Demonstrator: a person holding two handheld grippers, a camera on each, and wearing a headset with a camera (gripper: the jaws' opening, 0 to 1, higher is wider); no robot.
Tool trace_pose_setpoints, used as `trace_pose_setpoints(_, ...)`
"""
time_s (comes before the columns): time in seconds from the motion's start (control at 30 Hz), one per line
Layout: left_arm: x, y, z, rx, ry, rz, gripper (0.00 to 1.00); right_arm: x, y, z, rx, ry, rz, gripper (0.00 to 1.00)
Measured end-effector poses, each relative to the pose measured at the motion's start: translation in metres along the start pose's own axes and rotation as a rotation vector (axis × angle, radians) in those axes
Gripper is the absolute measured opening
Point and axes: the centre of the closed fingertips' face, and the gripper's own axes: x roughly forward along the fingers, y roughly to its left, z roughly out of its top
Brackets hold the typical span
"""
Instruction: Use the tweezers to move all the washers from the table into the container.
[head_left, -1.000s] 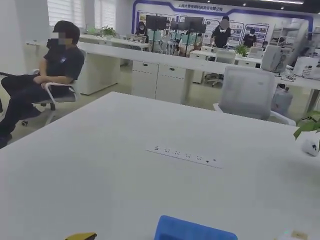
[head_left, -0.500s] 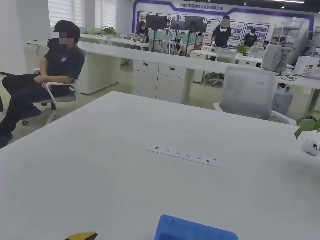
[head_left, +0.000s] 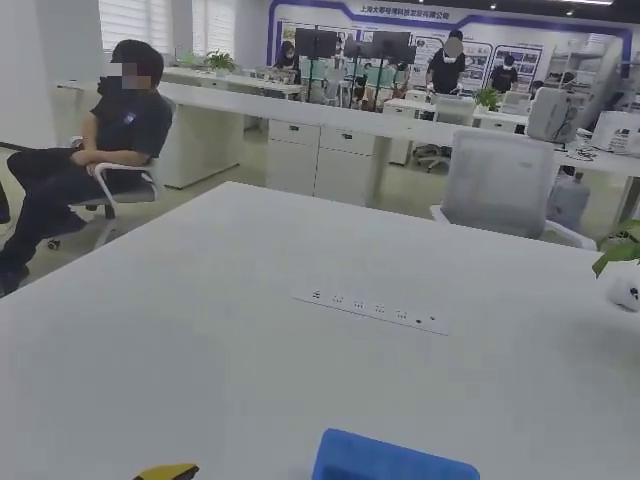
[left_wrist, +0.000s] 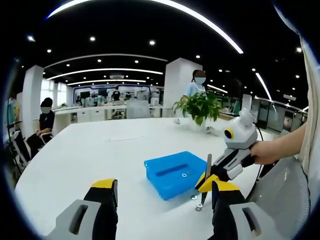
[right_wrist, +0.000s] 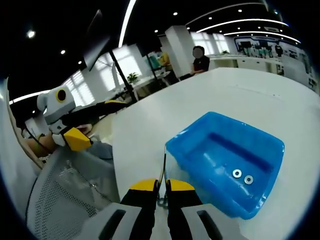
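Observation:
The blue container (left_wrist: 172, 175) sits on the white table (left_wrist: 85, 150) and holds two washers (left_wrist: 185, 174). Its rim (head_left: 395, 466) peeks in at the bottom of the head view. My right gripper (right_wrist: 162, 187) is shut on the thin tweezers (right_wrist: 164, 167), close to the container's (right_wrist: 225, 160) near corner, where the two washers (right_wrist: 242, 176) lie inside. In the left gripper view the tweezers (left_wrist: 206, 175) point down at loose washers (left_wrist: 198, 206) on the table beside the container. My left gripper (left_wrist: 162, 192) stands wide open, holding nothing.
A gripper's yellow tip (head_left: 165, 472) shows left of the container. A socket strip (head_left: 372, 309) is set into the table's middle. A potted plant (left_wrist: 197, 107) stands at the table's far side. A person (head_left: 95, 165) sits on a chair beyond the table's left edge.
Nothing on the table has visibly moved; the head view has only drifted slightly.

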Motion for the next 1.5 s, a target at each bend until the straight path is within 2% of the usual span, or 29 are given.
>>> trace_pose_setpoints(0.33,0.0,0.0,-0.001,0.005,0.007,-0.002,0.77,0.004,0.002,-0.002,-0.028,0.013,-0.012,0.04)
trace_pose_setpoints(0.53,0.001,0.0,-0.002,0.008,0.01,-0.002,0.77,0.007,0.002,-0.007,-0.107,0.046,-0.044,0.04)
trace_pose_setpoints(0.73,0.001,0.0,-0.002,0.009,0.013,-0.003,0.77,0.008,0.007,-0.01,-0.17,0.062,-0.045,0.04)
trace_pose_setpoints(1.0,0.001,0.0,-0.004,0.011,0.017,-0.004,0.77,0.009,0.01,-0.01,-0.22,0.058,-0.04,0.03)
trace_pose_setpoints(1.23,0.001,-0.001,-0.004,0.013,0.018,-0.005,0.77,0.007,0.009,-0.01,-0.229,0.053,-0.043,0.03)
trace_pose_setpoints(1.5,0.001,-0.001,-0.004,0.014,0.02,-0.005,0.76,-0.001,0.007,0.003,-0.199,0.012,-0.047,0.03)
